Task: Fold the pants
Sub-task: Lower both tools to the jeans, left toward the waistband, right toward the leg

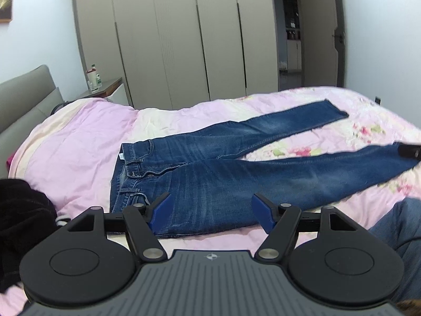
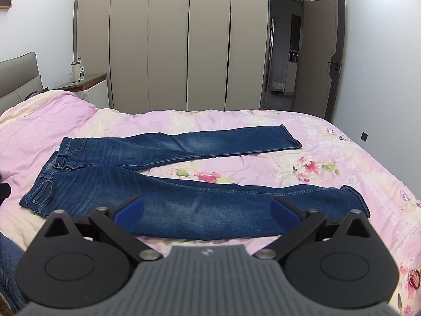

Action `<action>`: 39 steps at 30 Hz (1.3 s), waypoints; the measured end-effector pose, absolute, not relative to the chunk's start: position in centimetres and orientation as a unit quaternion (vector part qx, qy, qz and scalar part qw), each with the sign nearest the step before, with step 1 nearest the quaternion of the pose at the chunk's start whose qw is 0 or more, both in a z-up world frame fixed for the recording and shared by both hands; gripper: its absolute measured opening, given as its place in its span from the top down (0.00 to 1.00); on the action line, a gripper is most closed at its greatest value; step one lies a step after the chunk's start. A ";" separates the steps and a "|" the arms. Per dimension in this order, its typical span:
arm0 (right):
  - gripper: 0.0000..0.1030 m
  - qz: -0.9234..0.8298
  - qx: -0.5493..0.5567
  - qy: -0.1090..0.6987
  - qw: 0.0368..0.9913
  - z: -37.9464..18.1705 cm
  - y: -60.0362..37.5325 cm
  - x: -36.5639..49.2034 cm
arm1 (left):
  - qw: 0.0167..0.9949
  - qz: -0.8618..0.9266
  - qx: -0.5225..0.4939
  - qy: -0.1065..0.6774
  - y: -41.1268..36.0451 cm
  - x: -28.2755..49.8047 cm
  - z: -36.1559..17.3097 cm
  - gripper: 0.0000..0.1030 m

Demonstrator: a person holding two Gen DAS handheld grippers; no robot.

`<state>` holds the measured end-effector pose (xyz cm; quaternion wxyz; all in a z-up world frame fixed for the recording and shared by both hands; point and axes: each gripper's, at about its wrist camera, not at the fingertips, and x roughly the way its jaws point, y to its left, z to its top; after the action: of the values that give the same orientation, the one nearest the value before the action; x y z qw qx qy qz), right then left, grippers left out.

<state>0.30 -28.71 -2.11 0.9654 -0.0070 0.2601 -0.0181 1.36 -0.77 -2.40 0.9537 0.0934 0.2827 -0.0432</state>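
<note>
Jeans spread flat on the bed, no fold made yet.
Jeans lie unfolded on the pink bed, long axis across it: waistband left, legs splayed rightward. Every fold remains, I judge. Left tool and right tool hover with jaws spread, pinching nothing.

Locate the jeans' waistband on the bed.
In the right wrist view the waistband lies at the jeans' left end, on the pink duvet, toward the headboard side.
</note>
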 end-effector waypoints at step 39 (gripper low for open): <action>0.23 0.048 -0.250 0.534 0.806 -22.8 -40.0 23.7 | 0.682 -0.148 0.565 0.439 -0.8 16.6 -24.4 0.14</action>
<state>23.69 -40.01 -22.80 0.8062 -0.2503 0.5339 0.0482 16.60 -0.84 -24.39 0.6824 0.5651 0.4394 -0.1482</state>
